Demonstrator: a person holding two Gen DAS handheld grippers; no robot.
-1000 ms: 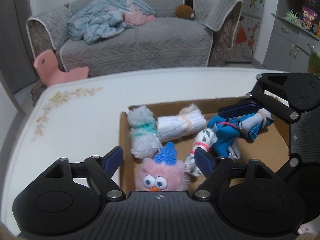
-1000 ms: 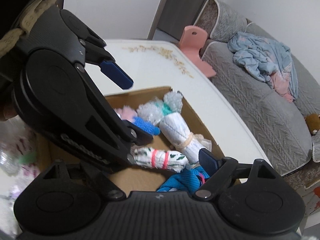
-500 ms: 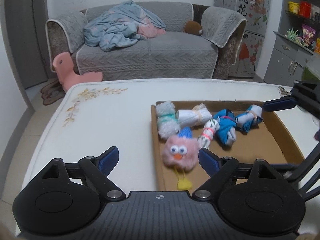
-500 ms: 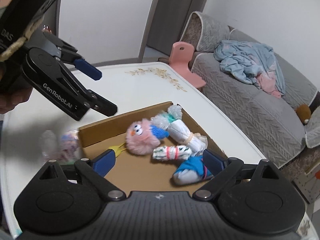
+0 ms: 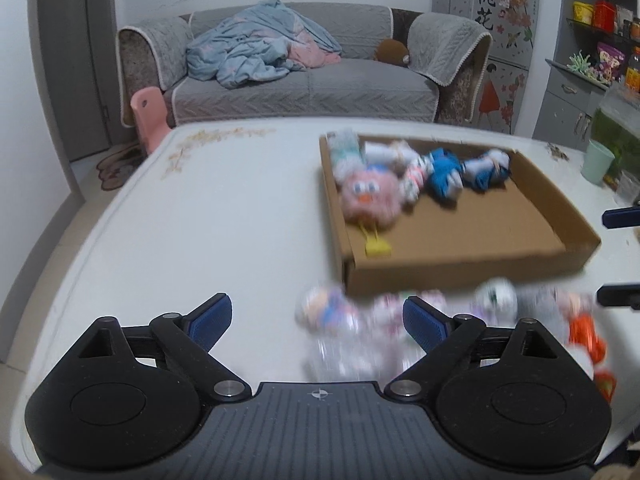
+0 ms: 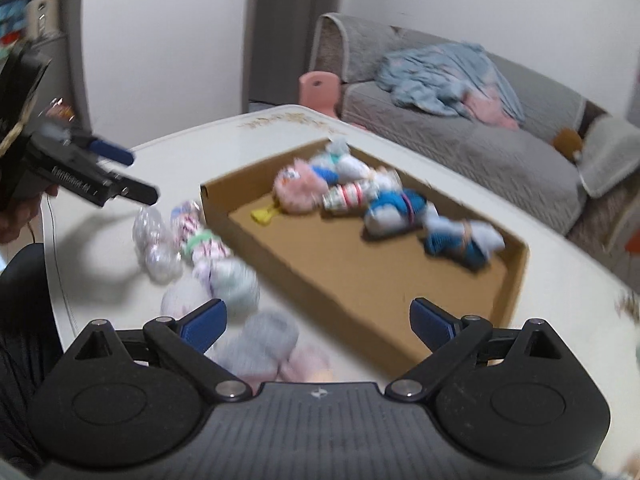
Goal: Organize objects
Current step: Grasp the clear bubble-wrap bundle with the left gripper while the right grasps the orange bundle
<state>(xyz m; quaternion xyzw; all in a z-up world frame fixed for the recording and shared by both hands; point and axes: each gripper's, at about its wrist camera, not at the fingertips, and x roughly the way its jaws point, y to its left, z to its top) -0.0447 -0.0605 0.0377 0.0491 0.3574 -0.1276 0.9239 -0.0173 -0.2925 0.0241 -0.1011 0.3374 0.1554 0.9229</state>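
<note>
Cardboard box (image 5: 460, 276): on table (image 5: 200, 208), pink plush toy (image 5: 370, 196) and rolled socks (image 6: 400, 206) along far wall, leaving room. Loose bundles (image 6: 200, 248) outside. Your left gripper (image 5: 316, 318), right gripper (image 6: 318, 320): jaws opening, empty, ready for next pick.

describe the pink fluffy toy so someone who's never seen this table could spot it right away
On the white table lies a shallow cardboard box with a row of rolled socks along its far end. The pink fluffy toy lies inside near the box's left wall, at the near side of that row. It is the only round, furry thing there, with two big eyes, an orange beak and yellow feet trailing toward the camera.
</note>
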